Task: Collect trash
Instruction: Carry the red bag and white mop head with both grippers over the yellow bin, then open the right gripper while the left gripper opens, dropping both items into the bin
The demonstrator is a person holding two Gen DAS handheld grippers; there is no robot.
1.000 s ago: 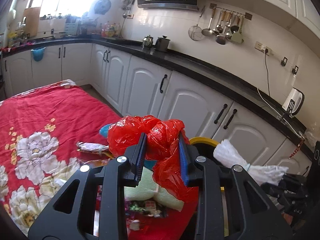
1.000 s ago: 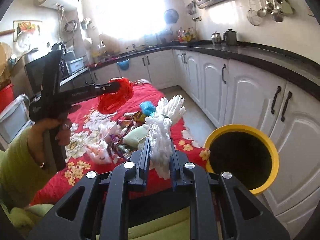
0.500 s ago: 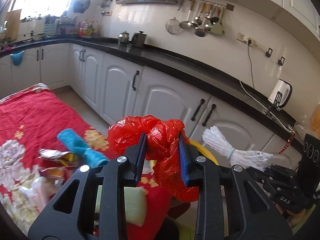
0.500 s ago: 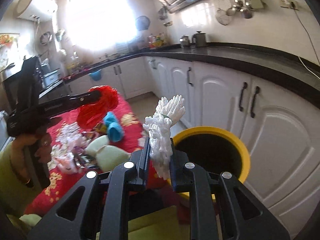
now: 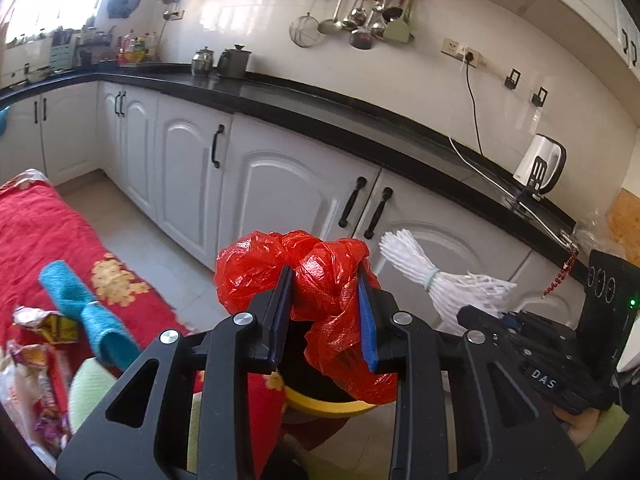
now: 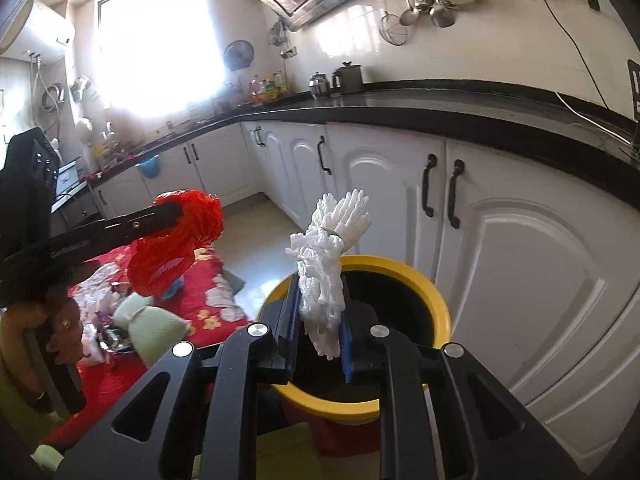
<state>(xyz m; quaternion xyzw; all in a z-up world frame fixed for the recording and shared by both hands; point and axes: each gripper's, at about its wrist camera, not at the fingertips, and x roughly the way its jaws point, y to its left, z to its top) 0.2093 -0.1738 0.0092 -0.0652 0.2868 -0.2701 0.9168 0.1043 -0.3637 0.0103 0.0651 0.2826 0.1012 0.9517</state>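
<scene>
Cabinets: white panelled cabinet run with black handles [image 6: 520, 248] under a black stone counter [image 5: 360, 120], directly behind everything. Red floral cloth-covered bench [image 5: 36, 224] on the left side, carrying leftover trash: blue rolled towel-like piece [image 5: 80, 308], pale green soft pouch [image 6: 156, 324], crinkled foil snack wrappers [image 5: 44, 324].

Round yellow-rimmed bin with black interior [image 6: 424, 280] sits on the floor between bench edge and cabinets. In left wrist view it is mostly hidden behind the left tongs and their load; only a yellow arc shows.

Left tongs [image 5: 324, 312] clenched on a crumpled red plastic bag [image 5: 320, 280], bag bulging above and hanging below the blue pads, held above the bin's bench-side rim. In right wrist view the bag looks left of the bin, over the bench edge.

Right tongs [image 6: 320, 320] clenched on a white foam net sleeve bundled with a band [image 6: 328, 264], upright, positioned over the bin opening near its left rim. Seen from the left wrist, the bundle is just right of the red bag, not touching.

White electric kettle [image 5: 540, 168] on counter, steel utensils on a wall rail [image 5: 368, 12], well clear.
</scene>
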